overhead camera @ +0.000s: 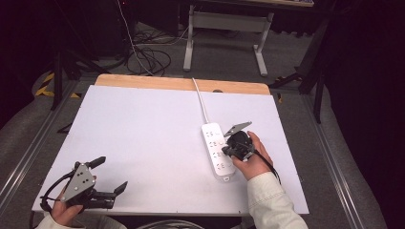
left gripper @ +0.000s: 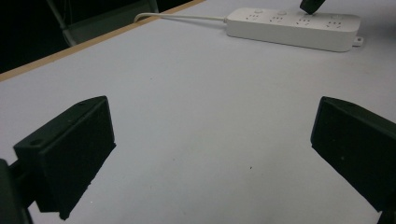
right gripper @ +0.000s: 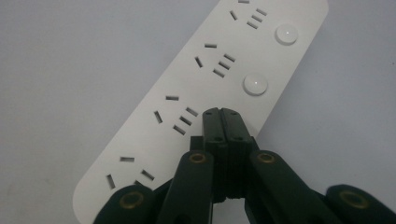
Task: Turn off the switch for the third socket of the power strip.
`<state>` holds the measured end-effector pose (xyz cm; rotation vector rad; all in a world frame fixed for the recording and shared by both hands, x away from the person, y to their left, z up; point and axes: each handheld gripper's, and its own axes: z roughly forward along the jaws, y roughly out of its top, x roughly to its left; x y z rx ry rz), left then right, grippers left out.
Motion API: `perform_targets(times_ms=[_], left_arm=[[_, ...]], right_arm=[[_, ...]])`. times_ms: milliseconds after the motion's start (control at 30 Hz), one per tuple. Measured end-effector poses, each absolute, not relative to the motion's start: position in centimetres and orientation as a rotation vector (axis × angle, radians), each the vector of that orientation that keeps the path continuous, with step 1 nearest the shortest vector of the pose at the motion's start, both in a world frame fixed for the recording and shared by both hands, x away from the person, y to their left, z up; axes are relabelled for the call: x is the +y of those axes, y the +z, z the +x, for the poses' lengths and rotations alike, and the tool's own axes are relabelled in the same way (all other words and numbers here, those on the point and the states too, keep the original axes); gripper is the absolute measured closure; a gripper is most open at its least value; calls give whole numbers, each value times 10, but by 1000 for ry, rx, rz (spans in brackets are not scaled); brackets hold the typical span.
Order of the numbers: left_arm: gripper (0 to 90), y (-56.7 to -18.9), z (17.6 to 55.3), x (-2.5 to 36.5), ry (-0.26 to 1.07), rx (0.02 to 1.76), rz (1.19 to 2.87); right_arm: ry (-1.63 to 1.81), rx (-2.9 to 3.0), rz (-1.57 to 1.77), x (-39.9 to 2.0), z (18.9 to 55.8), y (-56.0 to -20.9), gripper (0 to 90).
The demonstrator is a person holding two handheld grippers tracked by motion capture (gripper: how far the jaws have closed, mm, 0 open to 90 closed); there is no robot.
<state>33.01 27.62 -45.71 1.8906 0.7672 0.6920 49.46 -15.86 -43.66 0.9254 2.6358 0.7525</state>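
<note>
High view: white power strip lies on the white table, directly under the right gripper. Strip's cord leads away from that claw toward the table's far wooden edge. Right hand wraps the gripper from the near side.

Right gripper view: right gripper clenched, jaws pressed flat together, nothing between them. Joined tips sit on or just above the strip, at the row of round buttons, just beside the third socket group; contact can't be confirmed. Two round buttons lie ahead of the tips, further sockets ahead and behind.

Left gripper view: left gripper released, jaws spread wide over bare table, nothing between them. Power strip well ahead of it, far side of the table, with the other claw's dark tip at its top.

High view: left gripper near the table's near left corner, well apart from the strip.
</note>
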Motion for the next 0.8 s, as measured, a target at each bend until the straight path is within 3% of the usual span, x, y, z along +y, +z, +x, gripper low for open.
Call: perform_targets(times_ms=[800], left_arm=[[2, -457, 330, 276, 693, 765, 1893]], right_arm=[[744, 2636, 949, -158, 495, -440, 900]])
